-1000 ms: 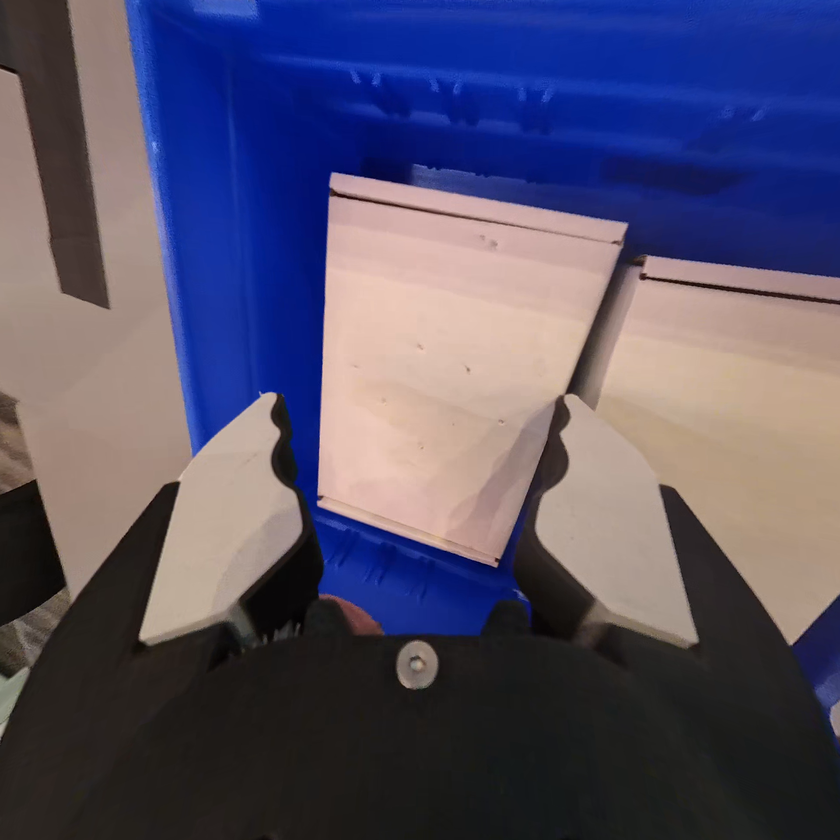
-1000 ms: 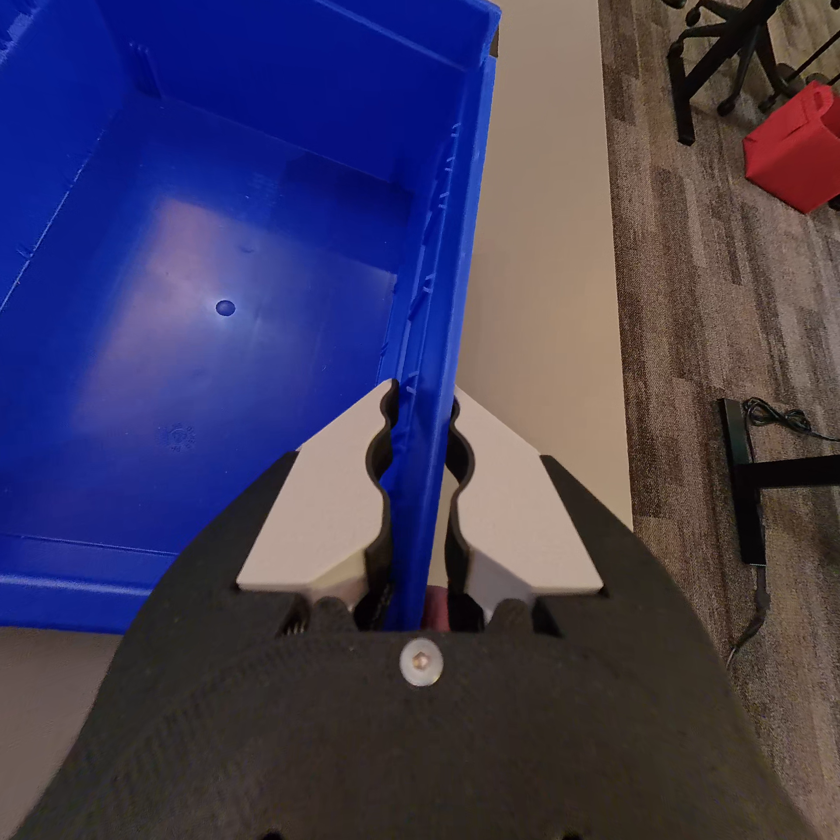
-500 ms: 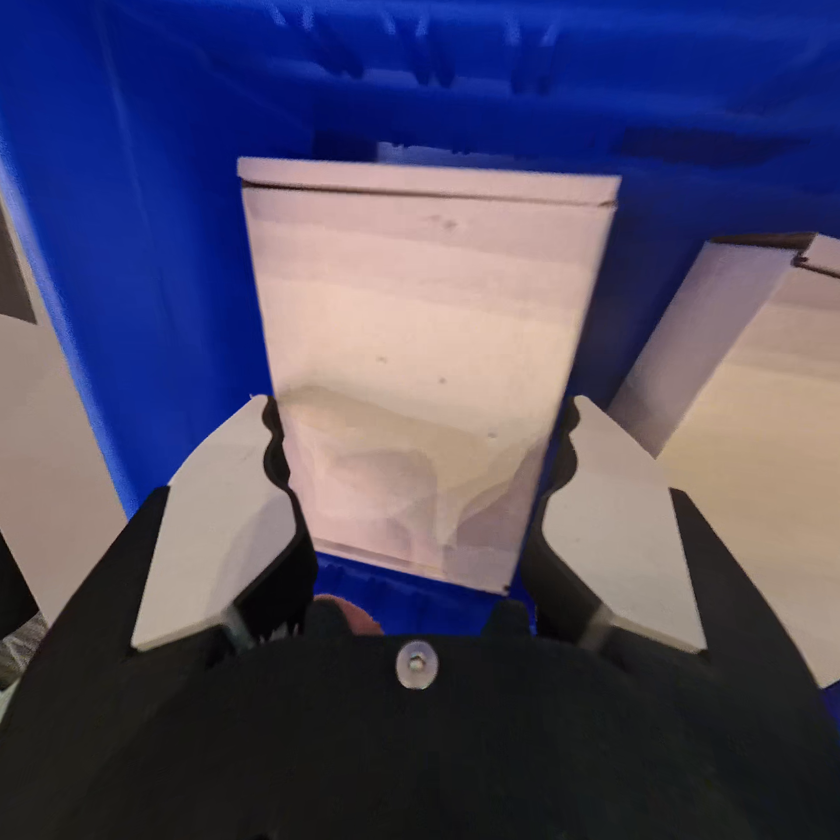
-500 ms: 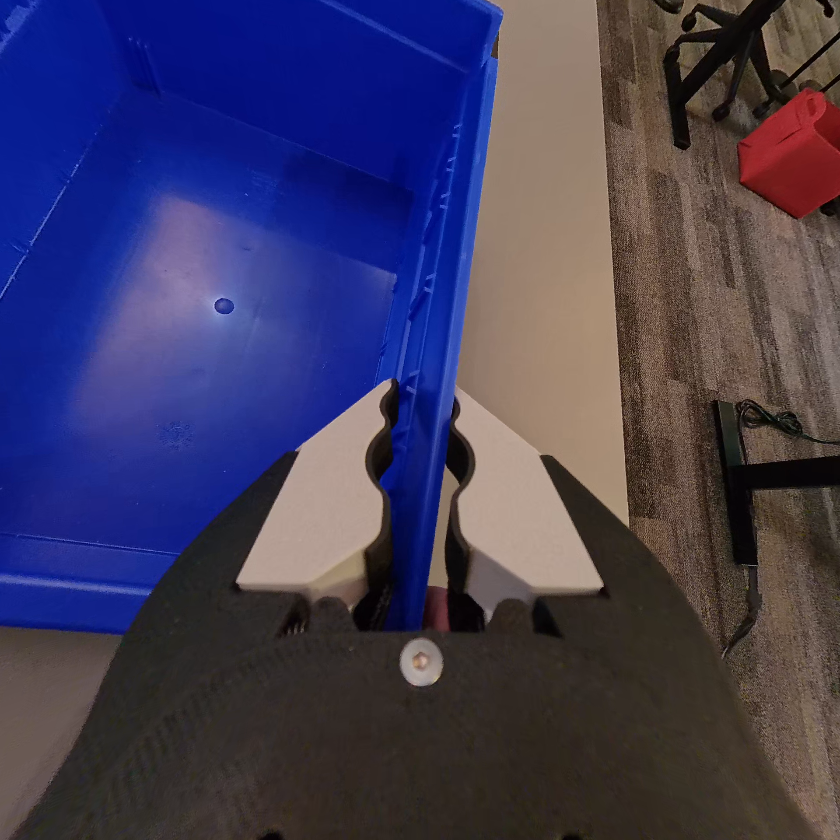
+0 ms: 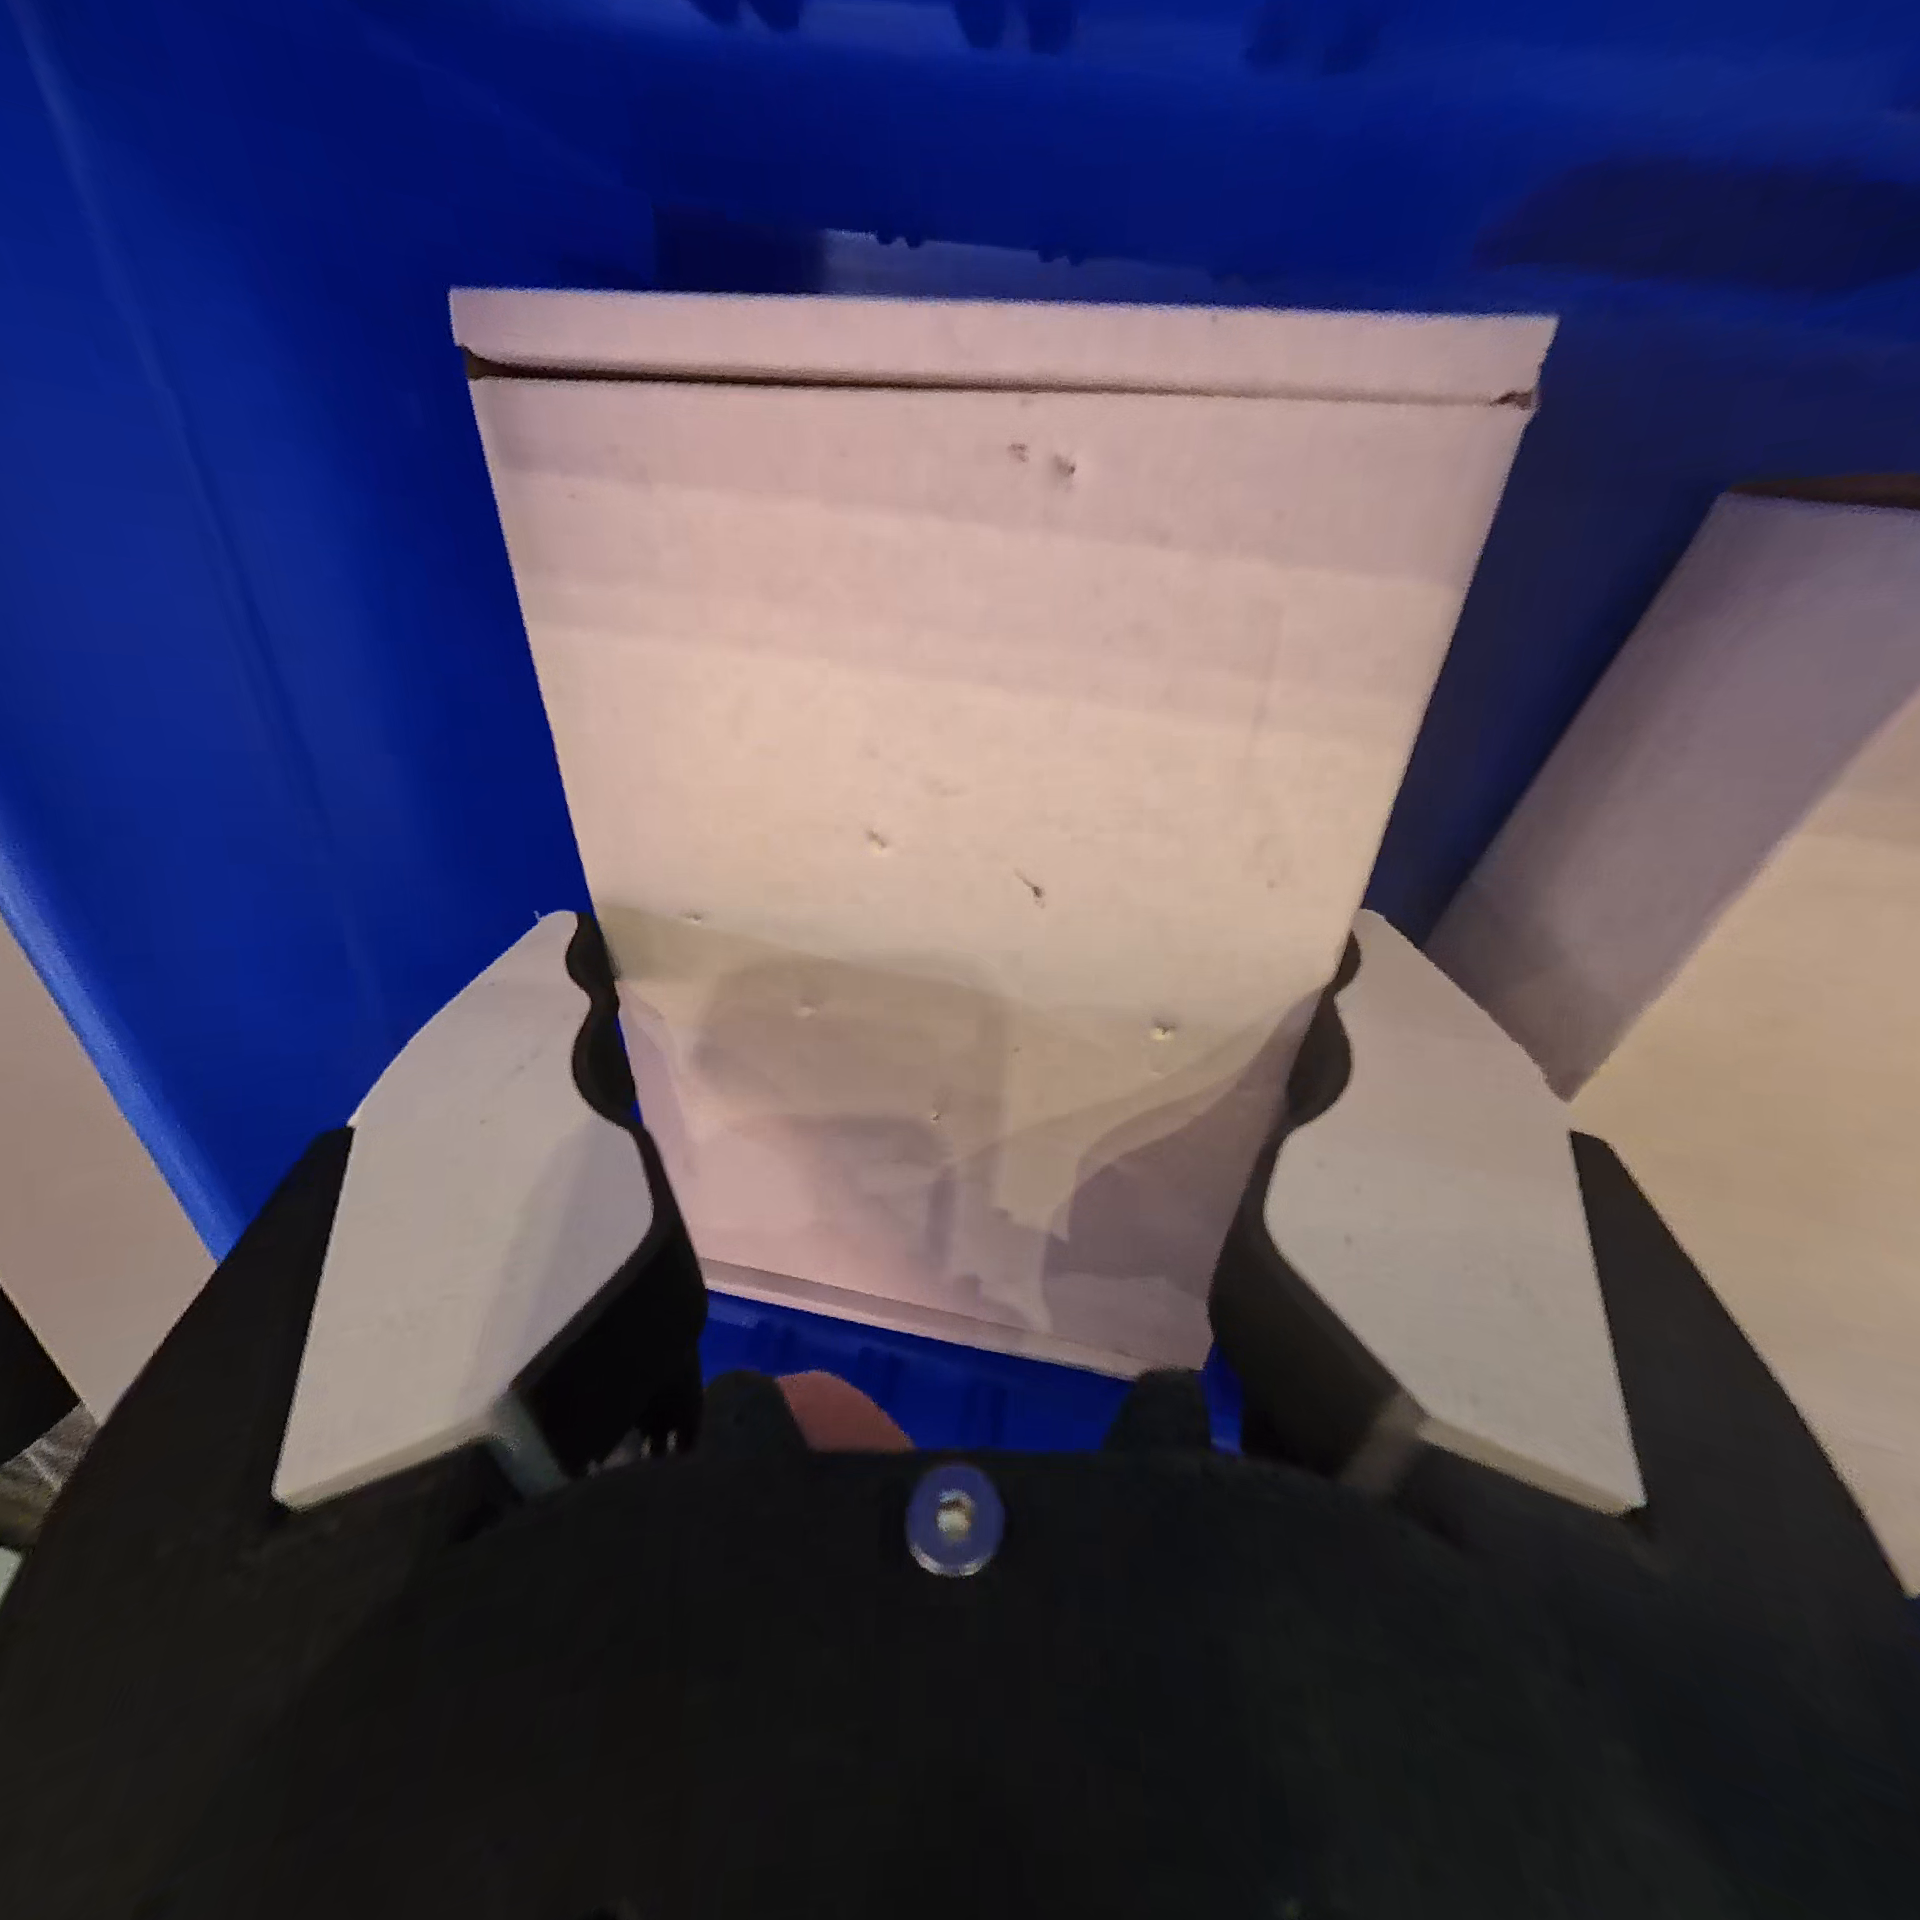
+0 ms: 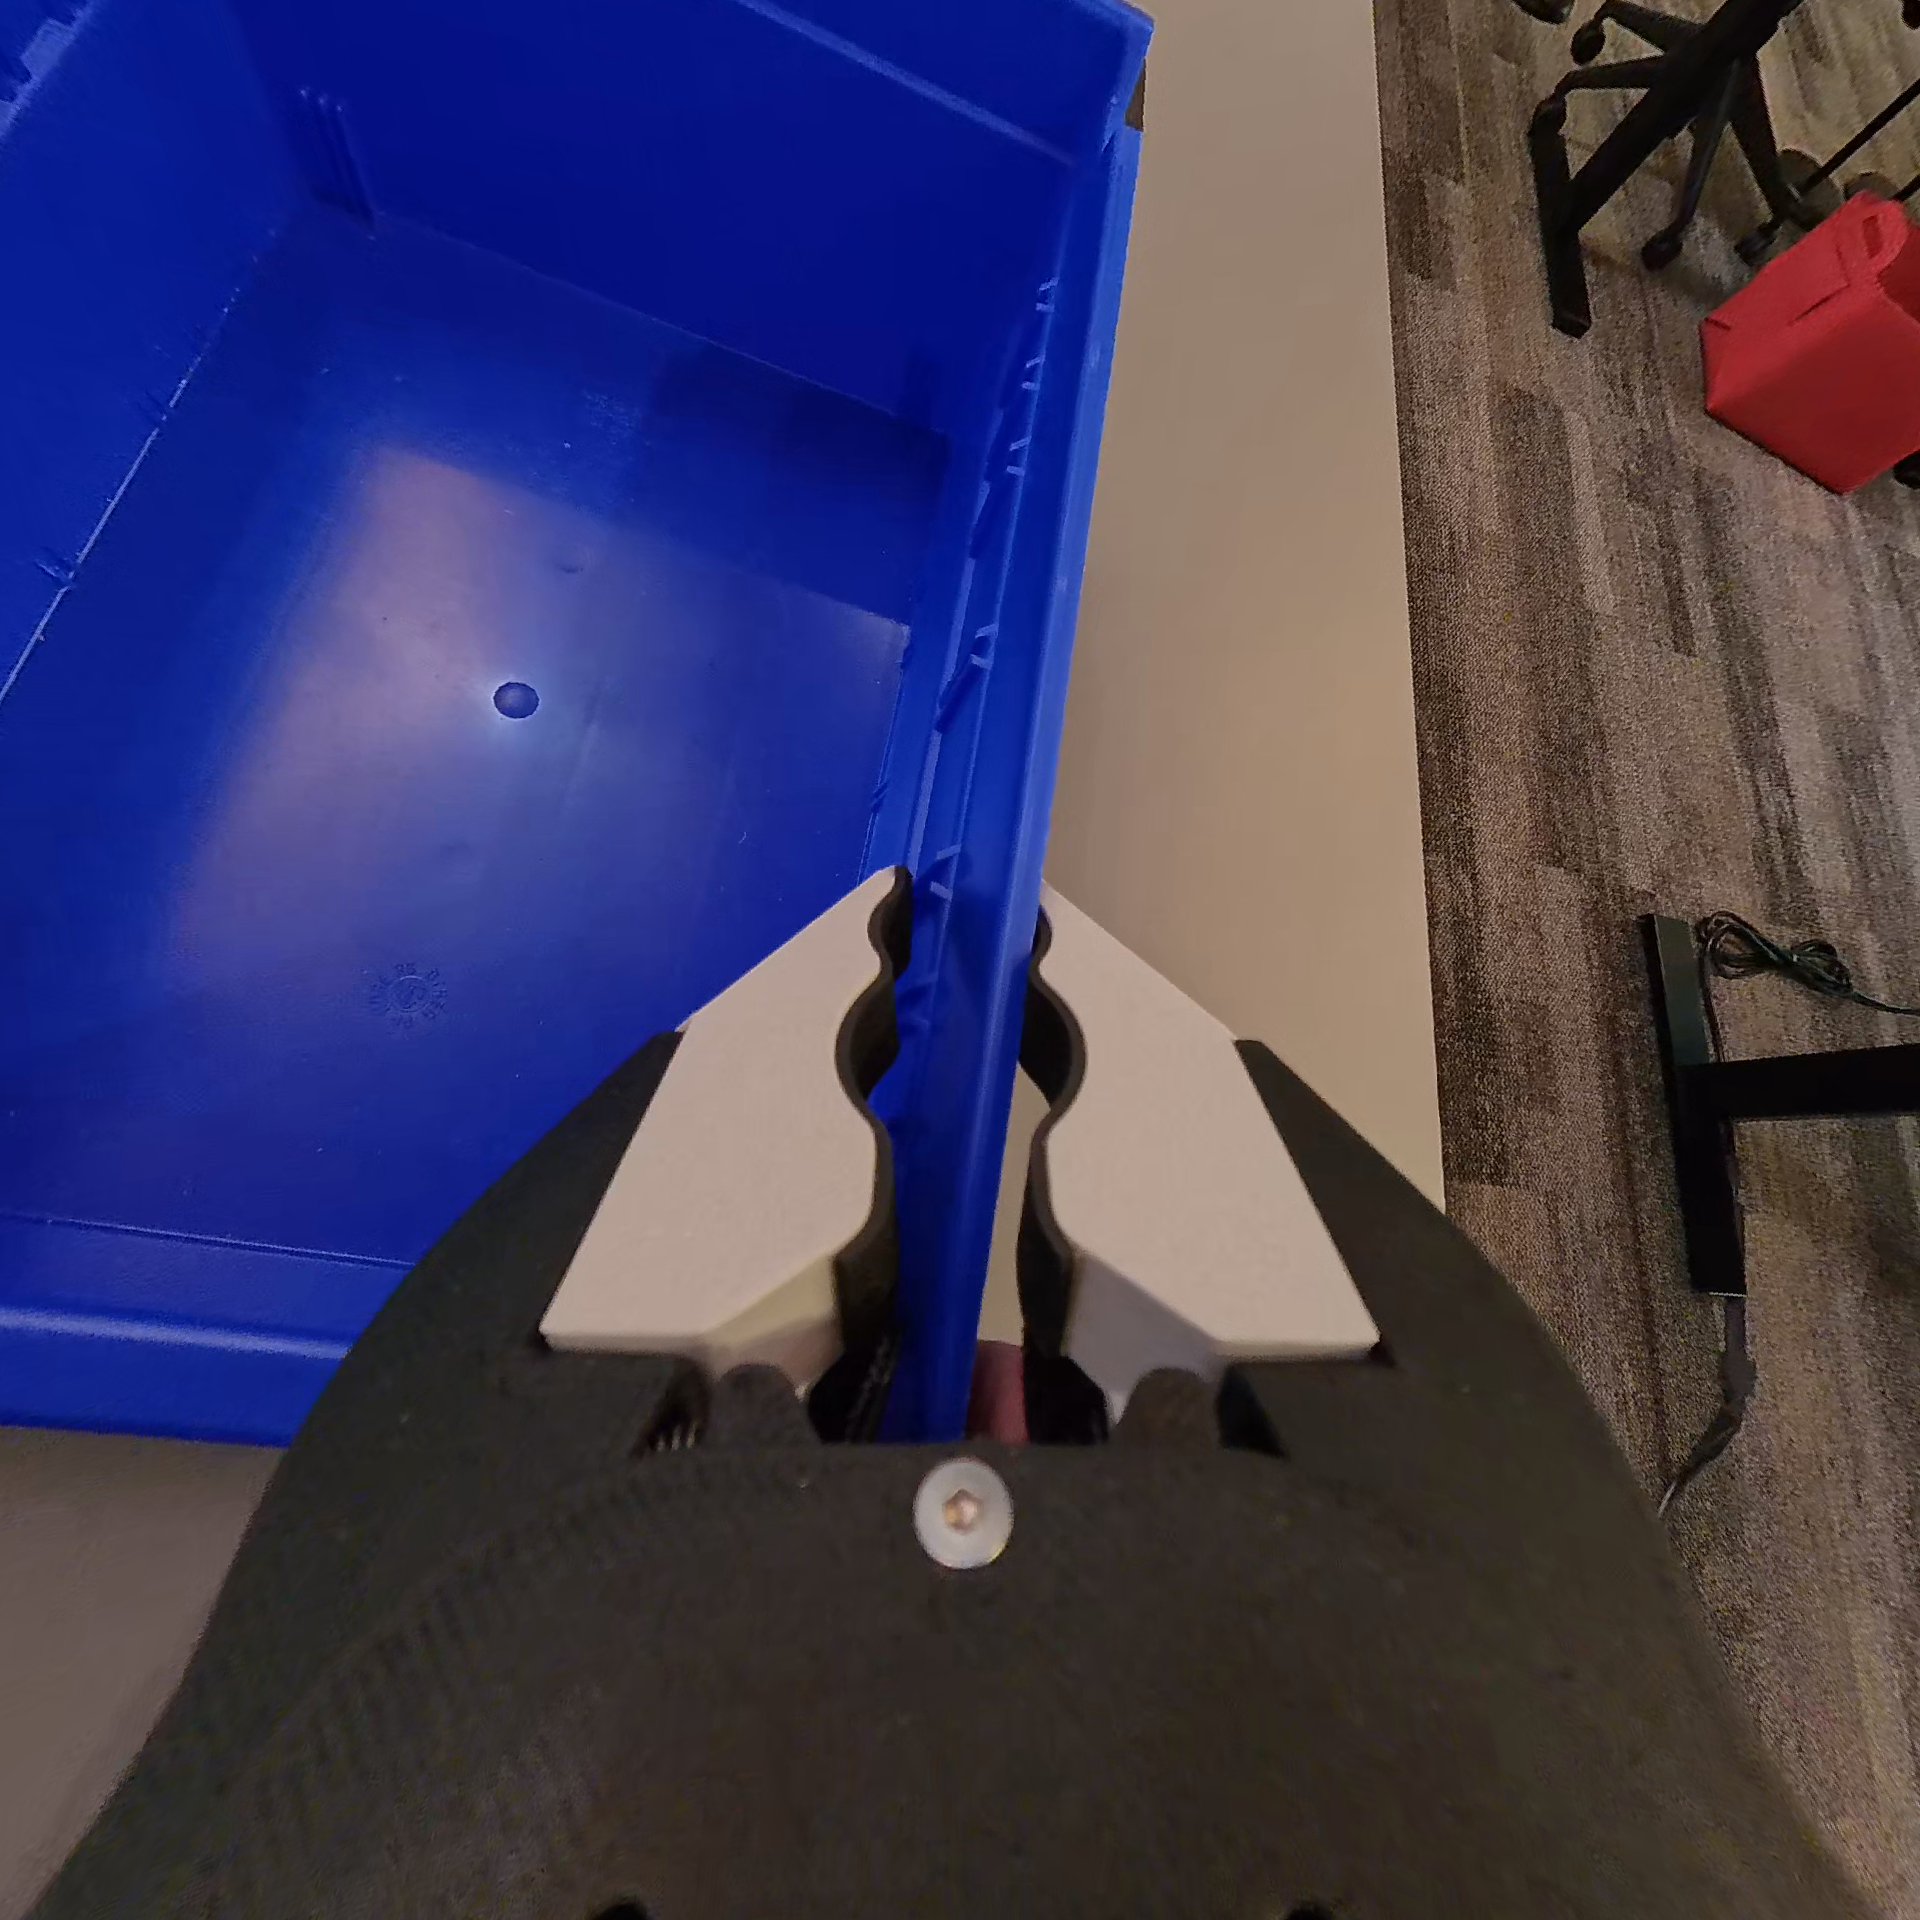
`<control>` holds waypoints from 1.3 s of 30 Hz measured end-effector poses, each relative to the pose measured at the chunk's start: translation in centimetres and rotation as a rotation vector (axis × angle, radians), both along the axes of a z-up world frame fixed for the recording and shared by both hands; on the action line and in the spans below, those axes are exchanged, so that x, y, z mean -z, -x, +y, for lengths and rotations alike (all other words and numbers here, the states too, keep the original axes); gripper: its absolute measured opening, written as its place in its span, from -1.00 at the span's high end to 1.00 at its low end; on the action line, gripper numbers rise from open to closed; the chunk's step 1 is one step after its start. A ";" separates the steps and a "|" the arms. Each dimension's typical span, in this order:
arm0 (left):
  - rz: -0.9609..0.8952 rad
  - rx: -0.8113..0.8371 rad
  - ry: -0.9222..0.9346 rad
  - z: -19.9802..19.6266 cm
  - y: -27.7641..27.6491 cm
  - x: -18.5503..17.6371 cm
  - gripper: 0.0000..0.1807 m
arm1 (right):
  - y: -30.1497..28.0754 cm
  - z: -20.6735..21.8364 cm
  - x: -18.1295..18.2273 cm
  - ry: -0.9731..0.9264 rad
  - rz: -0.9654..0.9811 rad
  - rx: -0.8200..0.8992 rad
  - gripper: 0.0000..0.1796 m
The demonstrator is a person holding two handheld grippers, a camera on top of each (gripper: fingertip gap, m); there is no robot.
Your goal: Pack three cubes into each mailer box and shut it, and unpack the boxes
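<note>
1. Two white mailer boxes lie inside a blue bin (image 5: 260, 520) in the left wrist view, both shut.
2. The nearer mailer box (image 5: 987, 748) lies flat in the middle of the view, its lid seam running across the far end.
3. The left gripper (image 5: 966, 997) has its fingers spread wide, one on each long side of this box near its close end; each fingertip sits right at an edge of the box, but whether they press on it cannot be told, so the tool reads as released and straddling the box.
4. The second mailer box (image 5: 1714, 883) sits just to the right, tilted, with its side face turned toward the first box.
5. A pale table (image 5: 73, 1195) shows at the lower left, outside the bin wall.
6. In the right wrist view the right gripper (image 6: 966, 997) is clenched on the right-hand wall of a blue bin (image 6: 1039, 520), one finger inside and one outside.
7. The part of this bin in view holds nothing, its floor showing a small round mark.
8. The bin stands on a beige table (image 6: 1247, 520); beyond the table edge lies striped grey carpet (image 6: 1610, 727).
9. On the carpet are a red box (image 6: 1829, 353), black chair legs (image 6: 1621, 135), and a black stand foot with a cable (image 6: 1704, 1091).
10. No cubes are visible in either view.
</note>
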State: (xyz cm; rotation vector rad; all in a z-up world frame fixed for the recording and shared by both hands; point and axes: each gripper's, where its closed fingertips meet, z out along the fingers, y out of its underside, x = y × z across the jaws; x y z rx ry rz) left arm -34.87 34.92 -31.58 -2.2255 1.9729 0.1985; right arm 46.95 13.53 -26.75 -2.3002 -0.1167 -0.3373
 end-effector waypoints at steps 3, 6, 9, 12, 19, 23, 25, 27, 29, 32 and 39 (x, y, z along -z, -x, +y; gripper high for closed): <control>0.000 -0.002 -0.015 -0.1 0.0 0.0 -0.37 | -0.1 0.0 0.0 0.002 0.003 0.005 0.83; -0.009 0.006 -0.041 -0.1 -0.1 -0.2 -0.37 | -0.3 0.1 0.0 0.002 0.001 0.001 0.83; -0.023 0.009 -0.068 -0.2 -0.4 -0.8 -0.36 | -0.4 0.2 0.0 0.003 0.003 0.000 0.83; -0.030 0.014 -0.095 -0.2 -0.6 -1.7 -0.36 | -0.6 0.2 0.0 0.002 0.005 0.004 0.83; -0.064 0.007 -0.155 0.0 -0.9 -4.1 -0.36 | -0.9 -0.1 0.0 0.002 -0.001 0.011 0.82; -0.070 0.006 -0.179 -0.3 -0.9 -5.7 -0.36 | -1.0 -0.1 0.1 0.012 -0.021 0.007 0.81; -0.071 0.007 -0.190 -0.5 -0.9 -6.6 -0.36 | -1.0 -0.1 0.1 0.013 -0.028 0.006 0.80; -0.079 0.003 -0.204 -0.6 -1.1 -7.8 -0.36 | -1.1 -0.2 0.1 0.013 -0.032 0.002 0.79; -0.099 0.005 -0.226 -0.7 -1.5 -9.4 -0.36 | -1.1 -0.2 0.2 0.011 -0.029 0.003 0.79; -0.156 0.008 -0.258 -0.9 -2.9 -12.2 -0.36 | -1.2 -0.3 0.2 0.012 -0.024 0.002 0.80; -0.218 0.122 -0.252 -3.1 -9.4 -15.5 -0.36 | -1.0 -0.8 0.6 0.038 -0.105 -0.031 0.55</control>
